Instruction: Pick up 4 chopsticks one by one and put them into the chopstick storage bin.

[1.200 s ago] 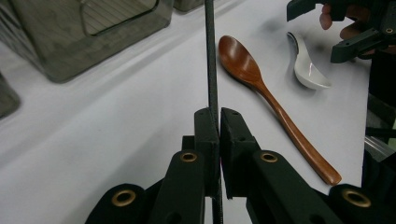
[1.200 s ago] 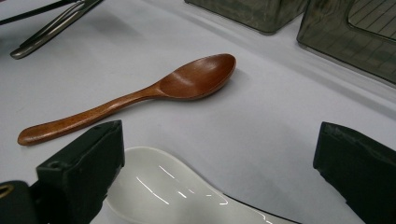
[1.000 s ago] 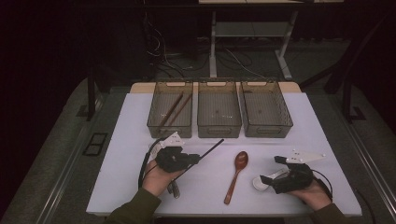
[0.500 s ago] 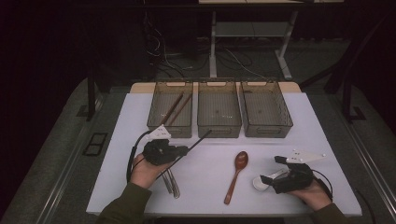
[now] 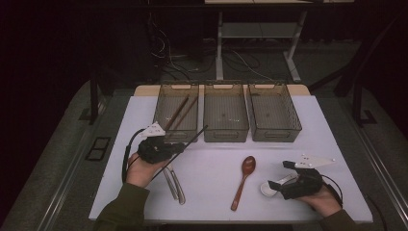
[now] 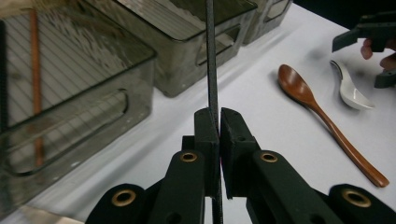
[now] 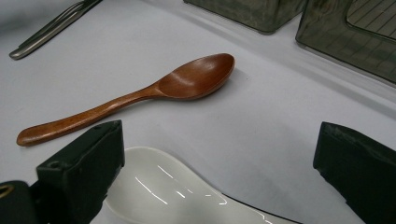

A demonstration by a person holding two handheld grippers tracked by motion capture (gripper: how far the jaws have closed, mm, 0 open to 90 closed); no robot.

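Note:
My left gripper point(image 6: 218, 126) is shut on a thin black chopstick point(image 6: 212, 70), which runs up past the jaws. From above, that left gripper point(image 5: 179, 147) sits just in front of the left bin point(image 5: 160, 108), and the black chopstick point(image 5: 197, 134) slants toward the middle bin point(image 5: 226, 134). Two brown chopsticks point(image 5: 179, 111) lie in the left bin. My right gripper point(image 7: 219, 172) stands open, one jaw on each side of a white spoon point(image 7: 159, 186) on the table. A wooden spoon point(image 5: 244, 179) lies between the hands.
A third, empty-looking bin point(image 5: 274, 134) stands at the right of the row. Metal cutlery point(image 5: 174, 184) lies near the front edge by my left forearm. The white table point(image 5: 216, 159) has dark floor on every side.
My left gripper has carried the black chopstick leftward and away from me, from mid-table up to the front of the left bin. The right gripper has stayed by the white spoon.

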